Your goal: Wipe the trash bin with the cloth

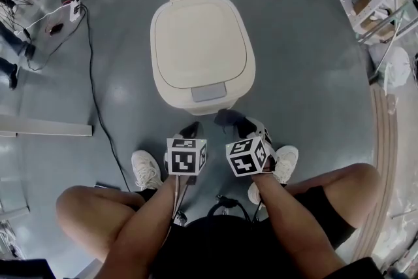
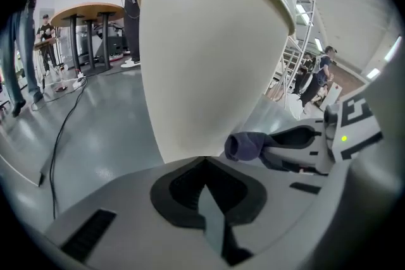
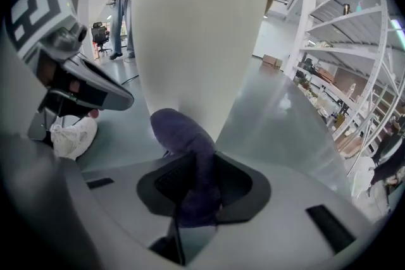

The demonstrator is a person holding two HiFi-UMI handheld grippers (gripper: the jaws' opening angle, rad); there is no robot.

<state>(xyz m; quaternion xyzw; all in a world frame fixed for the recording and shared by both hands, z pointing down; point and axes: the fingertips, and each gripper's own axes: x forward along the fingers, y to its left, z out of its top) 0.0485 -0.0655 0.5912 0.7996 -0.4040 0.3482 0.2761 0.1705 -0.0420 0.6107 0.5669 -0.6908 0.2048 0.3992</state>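
I logged my right claw [image 3: 190, 181] clenched on the dark purple cloth [image 3: 182, 136], its bunched end just beside the lower front wall of the cream trash bin [image 1: 199, 42]. My left claw [image 2: 204, 169] was closed on nothing, near that same wall. The bin stood lid-shut on the grey floor [image 1: 307, 75].

Cream trash bin [image 1: 202, 42] upright, lid shut, purple cloth [image 3: 190, 155] bunched near base

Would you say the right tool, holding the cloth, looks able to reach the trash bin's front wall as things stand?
Probably yes. The right tool is shut on the cloth, which sits just before the lower wall of the trash bin with nothing between; the left tool stands aside.
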